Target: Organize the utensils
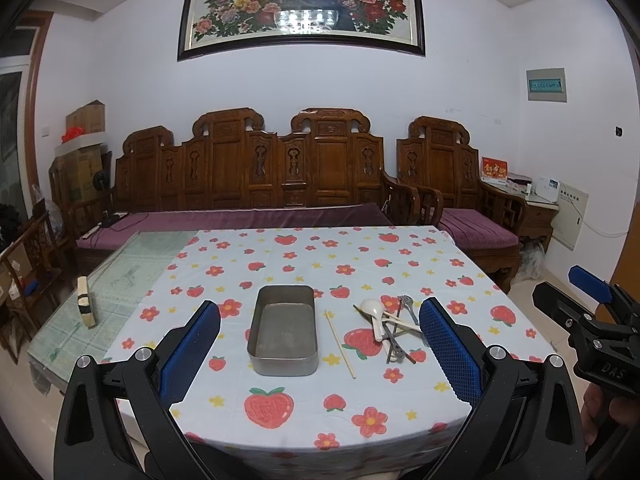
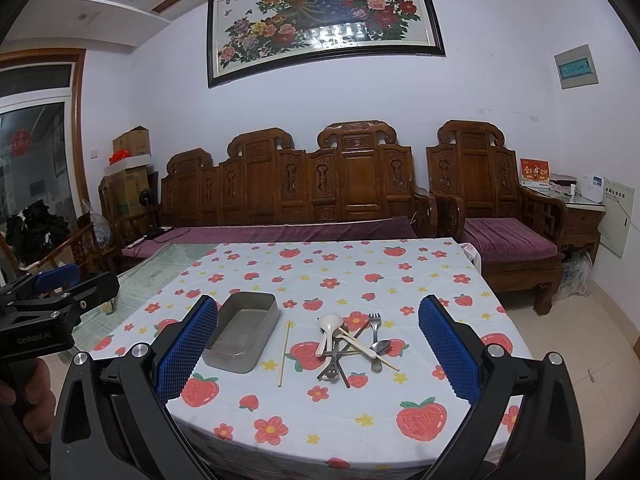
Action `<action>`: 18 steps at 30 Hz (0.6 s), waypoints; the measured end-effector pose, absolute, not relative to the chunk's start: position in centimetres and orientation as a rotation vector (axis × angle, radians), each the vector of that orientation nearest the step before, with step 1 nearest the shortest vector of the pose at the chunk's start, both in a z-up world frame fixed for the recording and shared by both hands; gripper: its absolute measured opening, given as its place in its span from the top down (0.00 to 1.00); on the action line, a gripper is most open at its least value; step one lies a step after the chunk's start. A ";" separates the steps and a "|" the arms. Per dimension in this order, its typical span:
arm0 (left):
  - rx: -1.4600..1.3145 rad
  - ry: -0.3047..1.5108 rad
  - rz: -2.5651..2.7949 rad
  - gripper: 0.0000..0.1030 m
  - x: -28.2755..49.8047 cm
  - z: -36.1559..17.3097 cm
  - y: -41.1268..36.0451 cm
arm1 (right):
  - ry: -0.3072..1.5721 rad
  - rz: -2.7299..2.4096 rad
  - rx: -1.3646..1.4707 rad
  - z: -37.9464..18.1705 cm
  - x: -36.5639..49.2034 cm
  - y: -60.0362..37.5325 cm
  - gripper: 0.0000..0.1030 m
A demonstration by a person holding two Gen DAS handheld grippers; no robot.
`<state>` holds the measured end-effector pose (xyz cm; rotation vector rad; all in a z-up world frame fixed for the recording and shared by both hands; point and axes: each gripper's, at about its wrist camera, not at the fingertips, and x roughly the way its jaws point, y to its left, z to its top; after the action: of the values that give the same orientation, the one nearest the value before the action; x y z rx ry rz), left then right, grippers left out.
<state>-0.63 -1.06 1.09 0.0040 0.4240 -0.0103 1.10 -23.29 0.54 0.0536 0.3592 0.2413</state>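
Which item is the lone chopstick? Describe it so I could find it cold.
On the strawberry-print tablecloth sits an empty metal tray. Just right of it lies a single pale chopstick, apart from the tangled utensil pile further right, touching nothing.

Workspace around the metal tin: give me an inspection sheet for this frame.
Surface: table under a strawberry-print cloth; bare glass top at left.
Job's things: empty metal tin; lone chopstick beside it; heap with white spoon, fork, metal spoon.
Clutter: small block on the glass.
Grippers: left gripper and right gripper open, holding nothing.
Cables: cord on the sofa cushion.
Surroundings: carved wooden sofa, peacock painting, cardboard boxes.
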 end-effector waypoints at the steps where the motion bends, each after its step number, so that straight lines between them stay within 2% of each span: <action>1: 0.004 0.424 -0.010 0.06 -0.6 1.1 -1.1 | 0.359 0.241 0.054 0.5 1.1 -23.3 0.02; 18: 0.005 0.421 -0.010 0.06 -0.8 1.8 -1.6 | 0.359 0.243 0.055 0.5 1.1 -23.2 0.02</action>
<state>-0.83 -1.57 1.80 0.0051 0.4213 -0.0098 1.14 -23.24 0.52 0.0551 0.3592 0.2431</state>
